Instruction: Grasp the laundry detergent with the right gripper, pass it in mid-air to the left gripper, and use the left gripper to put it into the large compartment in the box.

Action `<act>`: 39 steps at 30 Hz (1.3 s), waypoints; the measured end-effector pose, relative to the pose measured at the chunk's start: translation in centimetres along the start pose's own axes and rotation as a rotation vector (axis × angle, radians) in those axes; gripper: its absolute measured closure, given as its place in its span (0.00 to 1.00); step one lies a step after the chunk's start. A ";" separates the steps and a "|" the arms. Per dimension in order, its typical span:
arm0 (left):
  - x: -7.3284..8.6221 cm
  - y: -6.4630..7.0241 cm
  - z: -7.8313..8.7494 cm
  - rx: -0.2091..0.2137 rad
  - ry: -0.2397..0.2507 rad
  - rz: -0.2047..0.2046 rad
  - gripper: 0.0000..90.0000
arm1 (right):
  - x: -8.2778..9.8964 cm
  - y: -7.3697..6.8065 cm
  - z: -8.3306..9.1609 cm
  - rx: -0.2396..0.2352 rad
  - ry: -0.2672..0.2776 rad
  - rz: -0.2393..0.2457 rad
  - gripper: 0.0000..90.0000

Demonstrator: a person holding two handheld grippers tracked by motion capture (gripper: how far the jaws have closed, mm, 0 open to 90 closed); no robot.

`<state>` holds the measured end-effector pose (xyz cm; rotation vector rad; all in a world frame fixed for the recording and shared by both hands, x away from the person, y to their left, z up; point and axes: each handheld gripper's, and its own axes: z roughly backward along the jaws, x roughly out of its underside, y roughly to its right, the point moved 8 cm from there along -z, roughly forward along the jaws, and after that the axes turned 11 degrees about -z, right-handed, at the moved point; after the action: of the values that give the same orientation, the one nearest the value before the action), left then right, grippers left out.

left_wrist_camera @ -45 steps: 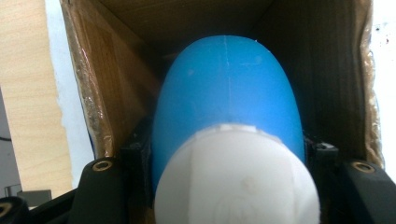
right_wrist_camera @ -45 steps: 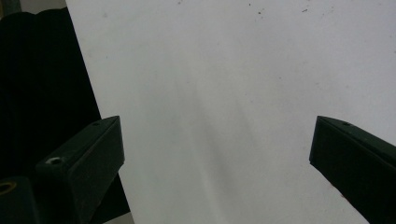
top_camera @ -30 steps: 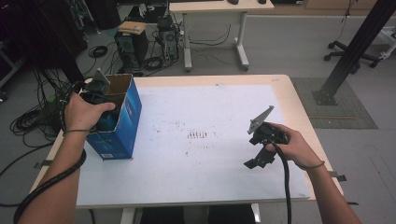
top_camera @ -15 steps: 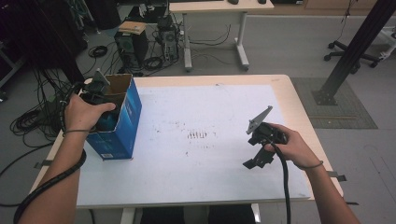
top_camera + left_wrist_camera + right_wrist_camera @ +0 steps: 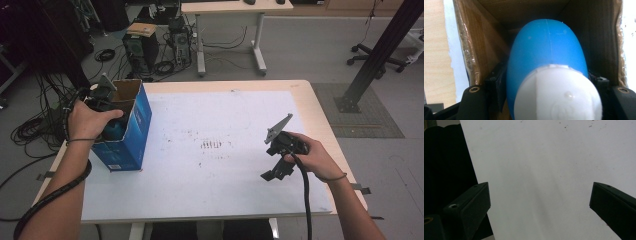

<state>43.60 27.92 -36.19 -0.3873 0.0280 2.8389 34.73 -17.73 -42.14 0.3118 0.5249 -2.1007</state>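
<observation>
Your left tongs [image 5: 546, 100], inside the open box [image 5: 131, 131], have just been easing apart; the blue bottle [image 5: 546, 52] sits between the jaws, contact unclear. Your right tongs [image 5: 540, 202] hang wide over the white sheet [image 5: 549, 157].

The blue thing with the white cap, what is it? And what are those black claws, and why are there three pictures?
A person sits at a table and holds a gripper, a hand tool with two black jaws, in each hand. One picture comes from a camera high above the table. The other two come from small cameras riding on the grippers. The blue thing is a bottle with a white cap. The left gripper has it between its jaws inside an open cardboard box, and those jaws have just been opening a little. The right gripper is open and holds nothing, above the white sheet covering the table.
</observation>
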 end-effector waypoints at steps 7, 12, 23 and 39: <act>-0.1 0.1 0.2 0.002 0.004 0.002 0.35 | 0.1 0.0 -0.1 -0.001 0.002 0.001 0.04; -0.1 0.2 0.5 0.002 0.001 -0.001 0.35 | 0.1 0.0 0.1 0.001 0.005 0.003 0.04; -0.3 0.2 1.8 -0.001 0.014 -0.008 0.32 | 0.2 0.0 0.2 0.001 0.004 -0.003 0.04; -0.6 0.3 4.3 -0.003 0.040 -0.023 0.25 | -0.4 -0.2 0.2 0.006 0.007 0.009 0.04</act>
<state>43.01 27.73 -31.91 -0.4417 0.0277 2.8090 34.72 -17.44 -41.77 0.3248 0.5213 -2.0933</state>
